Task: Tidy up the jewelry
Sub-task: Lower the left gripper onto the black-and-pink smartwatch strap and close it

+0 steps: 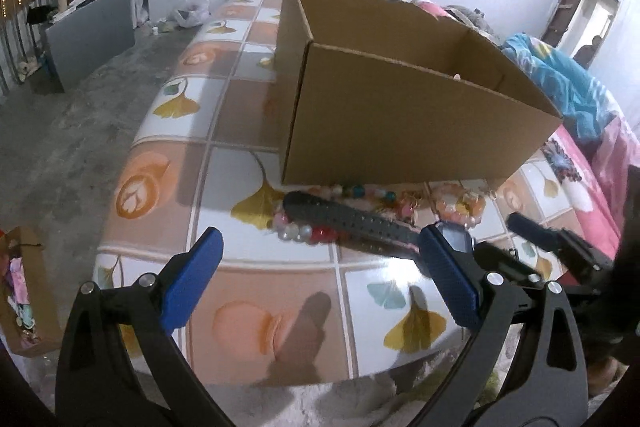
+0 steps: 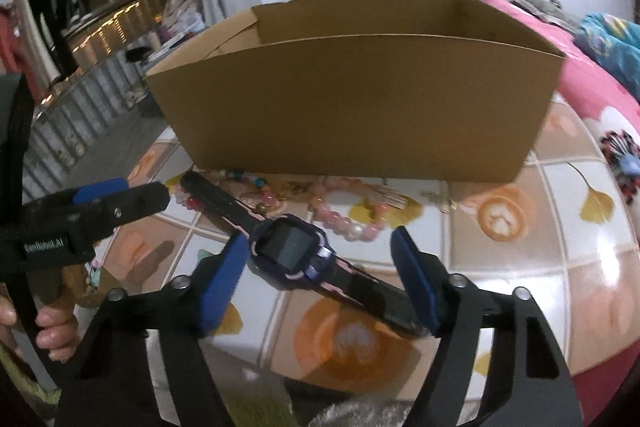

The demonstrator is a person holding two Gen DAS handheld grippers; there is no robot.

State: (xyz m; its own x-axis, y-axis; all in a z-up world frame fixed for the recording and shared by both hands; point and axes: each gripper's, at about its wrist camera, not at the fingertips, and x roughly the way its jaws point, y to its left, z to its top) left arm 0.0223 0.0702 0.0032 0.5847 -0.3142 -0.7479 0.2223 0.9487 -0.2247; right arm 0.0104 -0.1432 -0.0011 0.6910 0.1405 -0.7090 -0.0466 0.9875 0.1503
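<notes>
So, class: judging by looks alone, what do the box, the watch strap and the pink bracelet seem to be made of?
Box: matte brown cardboard, with thin folded walls.
Watch strap: probably rubber or silicone, dull black with punched holes.
Pink bracelet: glossy translucent beads, plastic or glass.

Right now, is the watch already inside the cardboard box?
No. In the right wrist view the watch lies on the patterned cover in front of the cardboard box, between the open fingers of the right hand-held gripper.
</notes>
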